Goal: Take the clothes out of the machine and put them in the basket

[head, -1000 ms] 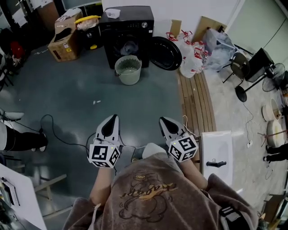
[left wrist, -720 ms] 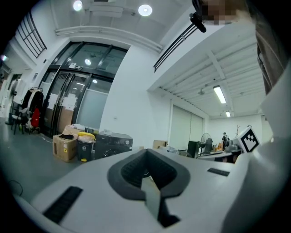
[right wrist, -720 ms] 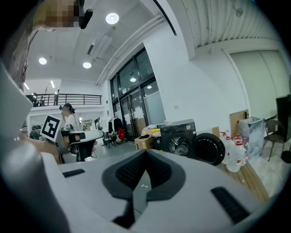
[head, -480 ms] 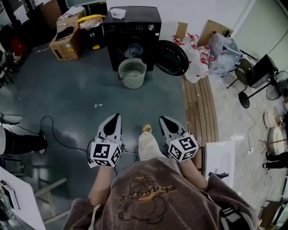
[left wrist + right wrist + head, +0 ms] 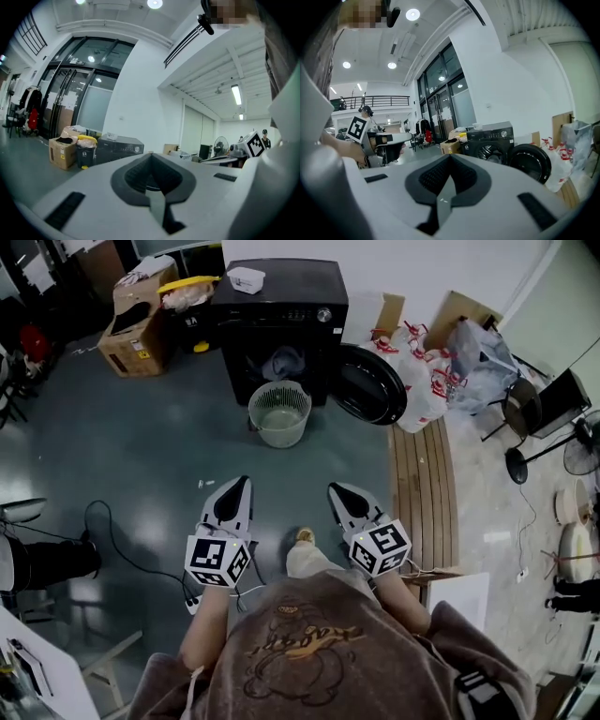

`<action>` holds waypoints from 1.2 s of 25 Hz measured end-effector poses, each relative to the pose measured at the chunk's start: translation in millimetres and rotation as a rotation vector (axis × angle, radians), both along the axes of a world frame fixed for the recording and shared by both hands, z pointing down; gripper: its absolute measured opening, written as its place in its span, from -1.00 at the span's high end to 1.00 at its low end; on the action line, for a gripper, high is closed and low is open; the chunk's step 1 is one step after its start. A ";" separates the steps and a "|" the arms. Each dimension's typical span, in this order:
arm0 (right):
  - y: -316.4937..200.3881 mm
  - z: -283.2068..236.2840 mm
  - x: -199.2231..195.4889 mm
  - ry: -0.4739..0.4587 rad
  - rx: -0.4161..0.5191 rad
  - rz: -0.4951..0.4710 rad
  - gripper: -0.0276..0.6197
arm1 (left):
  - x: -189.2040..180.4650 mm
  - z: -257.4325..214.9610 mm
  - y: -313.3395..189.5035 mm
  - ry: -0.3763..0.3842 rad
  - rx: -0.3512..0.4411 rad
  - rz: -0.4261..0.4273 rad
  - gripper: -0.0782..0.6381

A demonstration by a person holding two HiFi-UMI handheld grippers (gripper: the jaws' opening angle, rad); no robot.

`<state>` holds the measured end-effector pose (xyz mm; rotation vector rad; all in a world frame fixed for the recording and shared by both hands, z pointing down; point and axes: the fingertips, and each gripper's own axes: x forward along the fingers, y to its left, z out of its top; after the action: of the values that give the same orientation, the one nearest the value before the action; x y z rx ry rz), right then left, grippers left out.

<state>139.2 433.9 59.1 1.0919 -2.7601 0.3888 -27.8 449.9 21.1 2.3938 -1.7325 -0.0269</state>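
Note:
A black washing machine [image 5: 283,320] stands at the far wall with its round door [image 5: 372,383] swung open to the right. Bluish clothes [image 5: 283,361] show inside the drum. A pale green basket [image 5: 279,412] sits on the floor just in front of the opening. My left gripper [image 5: 238,486] and right gripper [image 5: 336,490] are held side by side, well short of the basket, both shut and empty. In the right gripper view the machine [image 5: 490,139] and its door [image 5: 529,161] lie ahead; in the left gripper view the machine [image 5: 117,146] is seen far off.
Cardboard boxes [image 5: 133,326] and a yellow-lidded bin [image 5: 187,298] stand left of the machine. White bags [image 5: 422,381] and a wooden bench [image 5: 422,488] lie to the right. A black cable [image 5: 122,531] runs over the grey floor at left. Chairs and fans are at far right.
Both grippers and the person have moved forward toward the machine; machine and basket now look nearer and lower in the head view. The jaws stayed shut.

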 end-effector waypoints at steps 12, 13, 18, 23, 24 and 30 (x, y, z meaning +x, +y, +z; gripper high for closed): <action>-189.9 -11.0 -8.4 0.016 0.016 -0.043 0.93 | -6.9 -0.3 -190.2 0.013 0.002 -0.046 0.77; -199.3 -10.9 -10.3 0.016 0.016 -0.046 0.93 | -7.3 -1.2 -200.8 0.011 0.006 -0.046 0.77; -234.0 -9.1 -21.6 0.009 0.010 -0.044 0.92 | -16.8 -3.0 -239.1 0.001 0.009 -0.036 0.77; -274.9 -1.8 -35.1 0.011 0.002 -0.025 0.92 | -35.5 4.5 -287.6 0.003 0.004 -0.019 0.77; -286.8 -0.2 -39.1 0.009 0.004 -0.017 0.92 | -40.3 7.2 -300.6 0.004 0.003 -0.012 0.77; -363.6 6.9 -75.7 -0.005 0.004 0.008 0.92 | -73.1 15.3 -379.8 0.007 -0.012 0.025 0.77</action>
<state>63.5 70.2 66.0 1.1050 -2.7627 0.3873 -101.0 70.1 36.4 2.4031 -1.6949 -0.0221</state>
